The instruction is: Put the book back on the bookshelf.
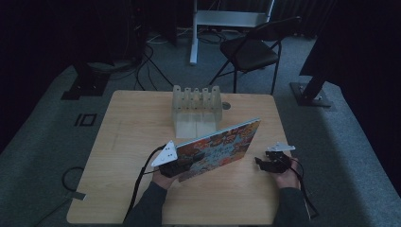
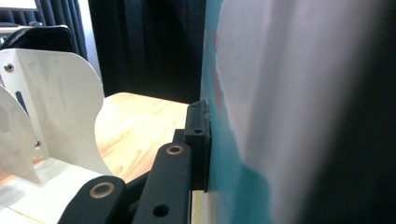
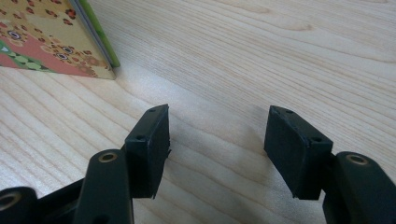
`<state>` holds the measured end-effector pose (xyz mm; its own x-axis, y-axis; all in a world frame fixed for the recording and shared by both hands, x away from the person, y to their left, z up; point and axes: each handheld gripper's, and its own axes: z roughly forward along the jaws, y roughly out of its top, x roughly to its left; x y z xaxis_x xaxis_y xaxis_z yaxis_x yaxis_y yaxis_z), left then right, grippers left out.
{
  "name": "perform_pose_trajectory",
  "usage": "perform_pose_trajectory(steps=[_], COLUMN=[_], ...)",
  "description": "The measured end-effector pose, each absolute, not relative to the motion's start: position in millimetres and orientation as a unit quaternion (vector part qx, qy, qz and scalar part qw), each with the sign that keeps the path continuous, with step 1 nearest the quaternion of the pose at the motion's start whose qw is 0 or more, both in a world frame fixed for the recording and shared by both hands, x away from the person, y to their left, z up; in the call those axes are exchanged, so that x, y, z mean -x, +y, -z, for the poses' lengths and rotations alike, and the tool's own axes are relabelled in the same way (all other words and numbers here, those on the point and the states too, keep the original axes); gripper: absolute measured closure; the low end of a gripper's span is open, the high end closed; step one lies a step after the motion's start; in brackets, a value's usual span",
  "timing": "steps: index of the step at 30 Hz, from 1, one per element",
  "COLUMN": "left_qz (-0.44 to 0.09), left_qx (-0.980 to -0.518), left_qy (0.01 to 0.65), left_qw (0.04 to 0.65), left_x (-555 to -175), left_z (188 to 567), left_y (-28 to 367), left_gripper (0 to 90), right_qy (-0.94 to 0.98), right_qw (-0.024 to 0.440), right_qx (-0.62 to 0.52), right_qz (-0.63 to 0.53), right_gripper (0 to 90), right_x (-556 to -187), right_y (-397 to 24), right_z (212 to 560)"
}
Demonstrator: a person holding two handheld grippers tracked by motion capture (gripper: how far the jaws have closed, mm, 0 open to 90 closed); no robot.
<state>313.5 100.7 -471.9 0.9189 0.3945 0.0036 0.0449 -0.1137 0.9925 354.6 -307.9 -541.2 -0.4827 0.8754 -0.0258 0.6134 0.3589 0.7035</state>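
A thin book (image 1: 222,145) with a busy red, orange and blue cover stands tilted on its lower edge in the middle of the wooden table (image 1: 127,127). My left gripper (image 1: 193,160) is shut on the book's lower left end. In the left gripper view one black pad (image 2: 198,135) presses flat on the book's teal and white face (image 2: 280,107); the other jaw is hidden behind it. My right gripper (image 1: 261,163) rests low over the table to the right of the book, jaws open and empty (image 3: 217,140). The book's corner (image 3: 56,42) lies beyond its left jaw.
A white slotted rack (image 1: 196,108) stands at the back middle of the table, just behind the book, and its curved dividers (image 2: 56,107) are close on the left. A small round object (image 1: 226,106) lies beside it. A folding chair (image 1: 250,49) stands beyond the table.
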Motion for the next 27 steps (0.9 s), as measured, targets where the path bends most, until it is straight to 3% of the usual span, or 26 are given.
perform_pose_trajectory(steps=[20,27], left_qz=[-0.123,-0.13], left_qx=[-0.734,-0.735], left_qy=[0.152,0.154], left_qw=[0.65,0.647], left_x=[-313.7,-312.5], left_z=[483.2,482.7], left_y=[98.6,98.1], left_gripper=[76.4,78.2], right_qy=[0.793,0.788], right_qw=[0.195,0.198], right_qx=[-0.47,-0.474], right_qz=[-0.337,-0.34], right_gripper=[39.1,32.5], right_x=[-354.0,-353.4], right_y=[-311.8,-312.0], right_z=[543.8,545.6])
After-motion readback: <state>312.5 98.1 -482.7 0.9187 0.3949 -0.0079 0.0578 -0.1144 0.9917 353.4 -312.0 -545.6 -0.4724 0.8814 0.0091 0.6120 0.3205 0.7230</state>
